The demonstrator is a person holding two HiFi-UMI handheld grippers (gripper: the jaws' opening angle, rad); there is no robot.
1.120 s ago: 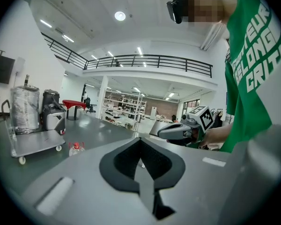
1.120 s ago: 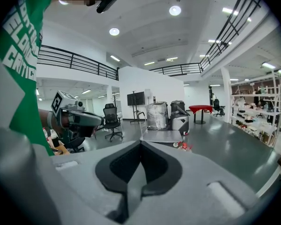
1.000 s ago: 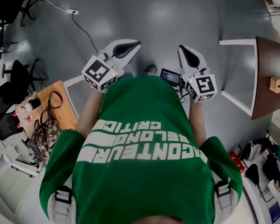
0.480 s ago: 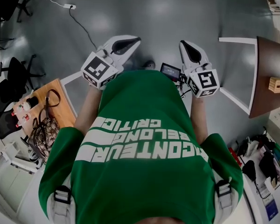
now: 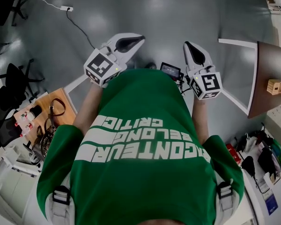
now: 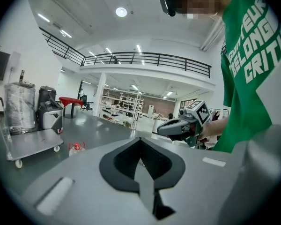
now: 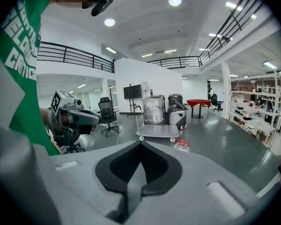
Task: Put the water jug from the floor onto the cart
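My left tongs (image 6: 140, 139) are pressed together with nothing between the jaws, and my right tongs (image 7: 140, 143) are the same, closed and empty. In the head view I hold both in front of my chest, the left (image 5: 138, 39) and the right (image 5: 188, 45), pointing forward over bare grey floor (image 5: 168, 27).

The jug (image 7: 181, 145) stands on the floor well ahead of me, near the front corner of the cart (image 7: 157, 131). The left gripper view also shows it (image 6: 76, 147), just beside the cart deck (image 6: 33, 144). The back of the deck carries a wrapped bundle (image 7: 154, 109) and a grey case (image 7: 178, 112), but the front part is free.

The jug looks like clear plastic with a red top. I cannot tell how full it is. If it has water, I expect it to be heavy, with the water swinging inside, and its smooth round wall is likely slippery and a little soft. I think the red top or handle is the best place to grip, with the second tongs supporting the body from the side.
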